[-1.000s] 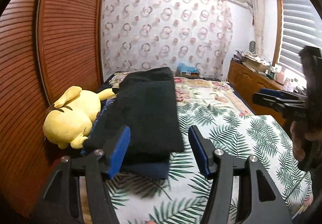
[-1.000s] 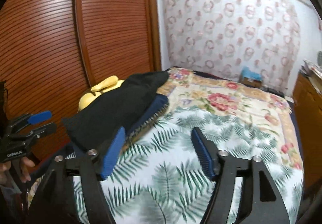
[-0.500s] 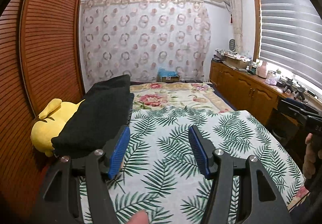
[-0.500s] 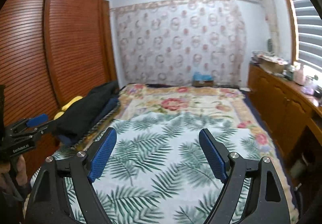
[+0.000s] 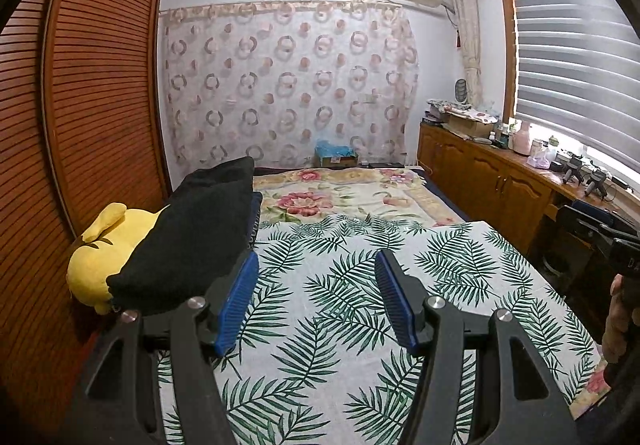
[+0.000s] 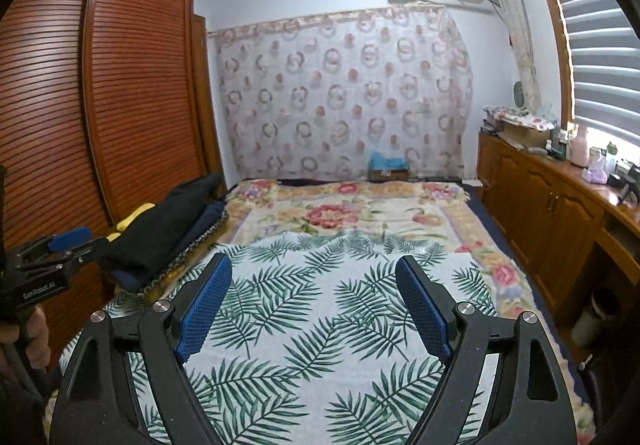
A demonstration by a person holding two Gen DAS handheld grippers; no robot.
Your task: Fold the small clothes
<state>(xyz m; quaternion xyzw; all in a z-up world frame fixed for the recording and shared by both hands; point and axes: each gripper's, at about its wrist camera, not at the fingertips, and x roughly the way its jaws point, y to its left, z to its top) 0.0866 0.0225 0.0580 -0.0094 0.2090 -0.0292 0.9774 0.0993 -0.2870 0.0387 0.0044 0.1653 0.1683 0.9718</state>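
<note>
A pile of folded black clothes (image 5: 192, 237) lies on a dark blue pad at the bed's left edge, also seen in the right wrist view (image 6: 160, 229). The fern-print cloth (image 5: 340, 285) is spread flat over the near half of the bed. My left gripper (image 5: 316, 259) hangs open over this cloth, just right of the black pile, with nothing between its blue pads. Over the middle of the fern-print cloth (image 6: 320, 285), my right gripper (image 6: 314, 261) stands wide open and holds nothing. Each gripper shows at the edge of the other's view.
A yellow plush toy (image 5: 104, 245) is wedged between the black pile and the slatted wooden wardrobe (image 5: 100, 85). A floral blanket (image 5: 340, 197) covers the far half of the bed. A cluttered wooden cabinet (image 5: 500, 181) runs along the right under the window.
Both views have swung from the black pile at the left towards the middle of the bed. The right gripper's jaws have spread wider. Neither gripper has taken hold of anything.
</note>
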